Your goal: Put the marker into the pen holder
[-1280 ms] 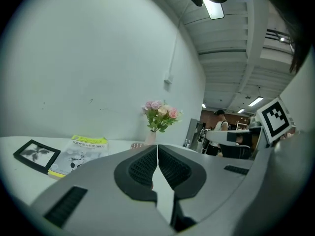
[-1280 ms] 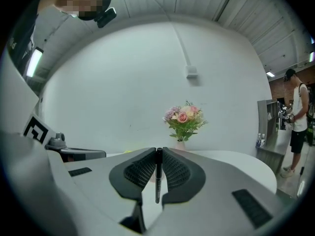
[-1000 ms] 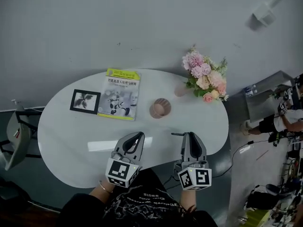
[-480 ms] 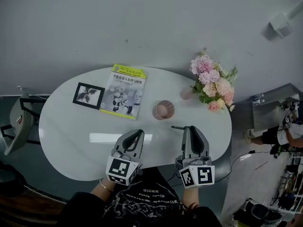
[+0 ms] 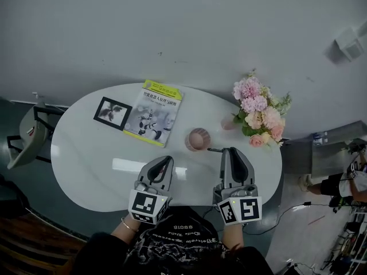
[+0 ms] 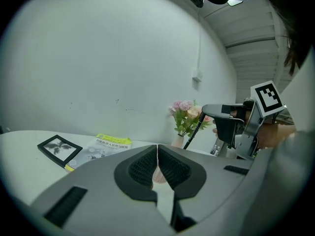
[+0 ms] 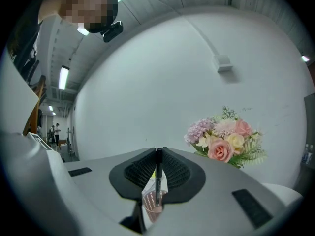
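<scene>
Head view: white table (image 5: 86, 159) by grey wall (image 5: 172, 27); right gripper (image 5: 231, 151) fingers pinch marker (image 5: 214, 150), left gripper (image 5: 167, 160) fingers closed, empty.

A pale grey wall (image 5: 172, 27) fills the upper half of the head view, with a small box (image 5: 351, 42) fixed on it at upper right. A white, kidney-shaped table (image 5: 86, 165) lies across the middle. A grey chair (image 5: 23, 142) stands at the left edge. The floor (image 5: 34, 236) at lower left is dark. In the right gripper view, a strip light (image 7: 63, 77) glows on the ceiling at left.
</scene>
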Action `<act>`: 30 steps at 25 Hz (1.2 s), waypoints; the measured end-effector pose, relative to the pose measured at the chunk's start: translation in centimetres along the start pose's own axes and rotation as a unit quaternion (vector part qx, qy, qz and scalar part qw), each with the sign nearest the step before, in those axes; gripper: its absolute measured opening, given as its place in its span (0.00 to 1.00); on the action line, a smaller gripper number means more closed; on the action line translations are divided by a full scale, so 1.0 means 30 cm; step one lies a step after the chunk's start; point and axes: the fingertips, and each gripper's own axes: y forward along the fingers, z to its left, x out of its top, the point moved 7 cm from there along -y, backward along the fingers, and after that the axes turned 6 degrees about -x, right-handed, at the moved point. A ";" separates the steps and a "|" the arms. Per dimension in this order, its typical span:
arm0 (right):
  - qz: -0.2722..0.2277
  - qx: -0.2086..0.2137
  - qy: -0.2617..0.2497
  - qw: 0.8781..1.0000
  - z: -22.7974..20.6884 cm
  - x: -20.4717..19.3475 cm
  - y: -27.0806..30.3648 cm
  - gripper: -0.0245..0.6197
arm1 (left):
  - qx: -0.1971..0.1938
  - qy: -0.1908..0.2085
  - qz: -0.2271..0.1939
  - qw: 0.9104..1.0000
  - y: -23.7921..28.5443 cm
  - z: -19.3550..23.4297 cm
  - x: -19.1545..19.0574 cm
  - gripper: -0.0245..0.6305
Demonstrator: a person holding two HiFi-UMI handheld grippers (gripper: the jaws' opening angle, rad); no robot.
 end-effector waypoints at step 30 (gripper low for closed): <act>0.024 0.044 0.013 0.999 -0.017 -0.076 0.222 0.14 | 0.106 -0.003 -0.010 0.994 -0.106 0.071 0.005 0.08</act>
